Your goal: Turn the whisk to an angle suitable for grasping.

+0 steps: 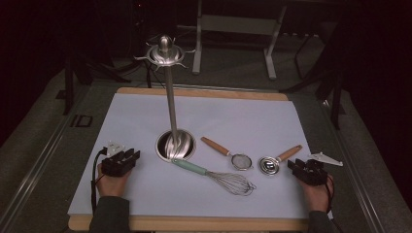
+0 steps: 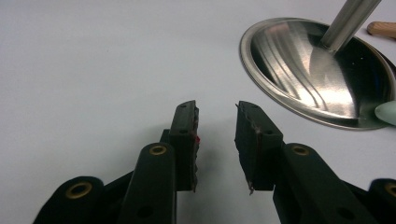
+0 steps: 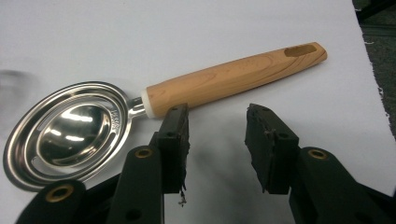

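Note:
A steel utensil stand (image 1: 171, 107) rises from a round base (image 1: 176, 144) on the white mat (image 1: 145, 116). In front of it lie a whisk (image 1: 214, 175) with a pale green handle, a small strainer (image 1: 228, 153) and a slotted steel spoon (image 1: 277, 161), both with wooden handles. My left gripper (image 1: 130, 156) rests open on the mat left of the base (image 2: 317, 74), nothing between its jaws (image 2: 215, 109). My right gripper (image 1: 295, 165) is open just right of the spoon; its jaws (image 3: 217, 112) stand short of the wooden handle (image 3: 233, 79), apart from it.
The mat covers a wooden board (image 1: 194, 223) whose edge shows at front and back. Hooks ring the stand's top (image 1: 165, 51), all bare. A metal frame (image 1: 233, 29) stands on the dark floor beyond the table. The whisk handle's tip (image 2: 387, 114) touches the base rim.

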The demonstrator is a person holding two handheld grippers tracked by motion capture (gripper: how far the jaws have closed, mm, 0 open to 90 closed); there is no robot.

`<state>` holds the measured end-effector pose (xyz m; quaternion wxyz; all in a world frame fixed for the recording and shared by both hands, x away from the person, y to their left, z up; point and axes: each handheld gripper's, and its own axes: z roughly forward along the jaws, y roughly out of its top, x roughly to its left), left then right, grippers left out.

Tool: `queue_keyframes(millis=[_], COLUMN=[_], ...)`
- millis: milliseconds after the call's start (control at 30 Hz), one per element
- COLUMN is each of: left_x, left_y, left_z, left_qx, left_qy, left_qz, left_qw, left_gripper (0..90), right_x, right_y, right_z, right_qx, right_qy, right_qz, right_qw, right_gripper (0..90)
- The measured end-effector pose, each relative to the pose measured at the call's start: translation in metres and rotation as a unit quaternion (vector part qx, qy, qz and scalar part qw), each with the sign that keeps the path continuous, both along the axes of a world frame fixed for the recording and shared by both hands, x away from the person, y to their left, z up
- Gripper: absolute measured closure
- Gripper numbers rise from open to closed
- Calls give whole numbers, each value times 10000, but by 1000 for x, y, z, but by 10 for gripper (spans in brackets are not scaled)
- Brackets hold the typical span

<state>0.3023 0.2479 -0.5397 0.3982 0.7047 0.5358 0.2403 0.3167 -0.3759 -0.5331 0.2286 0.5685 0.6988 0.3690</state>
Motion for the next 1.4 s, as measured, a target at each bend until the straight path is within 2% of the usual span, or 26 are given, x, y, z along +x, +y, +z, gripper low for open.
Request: queue_keyframes(millis=[167, 400, 767, 833, 900, 967, 1000, 1100, 1133, 1233, 1400], left_x=[-1, 0, 0, 0, 0, 0, 0, 0, 0, 0, 0], left_y=[2, -1, -1, -1, -2, -2, -2, -3, -3, -3, -3], left_z=[0, -1, -1, -1, -1, -1, -1, -1, -1, -1, -1], left_qx=[-88, 48, 40, 49, 58, 87, 105, 144, 144, 139, 154], left_qy=[-52, 17, 22, 22, 18, 18, 18, 8, 8, 17, 21], left_qz=[36, 4, -10, -14, -12, -21, -21, -16, -16, -20, -45], left_qw=[9999, 10000, 10000, 10000, 10000, 10000, 9999, 9999, 9999, 9999, 9999], left_gripper=[680, 675, 677, 676, 676, 676, 676, 676, 676, 676, 676], right_x=[-2, -5, -8, -7, -6, -5, -3, -1, -1, 2, 8], right_y=[3, 16, 43, 53, 60, 64, 74, 88, 88, 105, 119], right_z=[2, 13, 30, 35, 41, 44, 51, 58, 58, 64, 74], right_qx=[-28, -12, 43, 40, 140, 161, 116, 63, 63, -142, -96], right_qy=[40, 117, 58, 40, 42, 37, 8, -6, -6, 18, 44], right_qz=[105, 371, 723, 933, 1116, 1203, 1390, 1664, 1664, 1969, 2262], right_qw=[9999, 9992, 9974, 9956, 9936, 9926, 9902, 9860, 9860, 9803, 9740], right_gripper=[584, 632, 645, 658, 671, 675, 684, 695, 695, 713, 728])
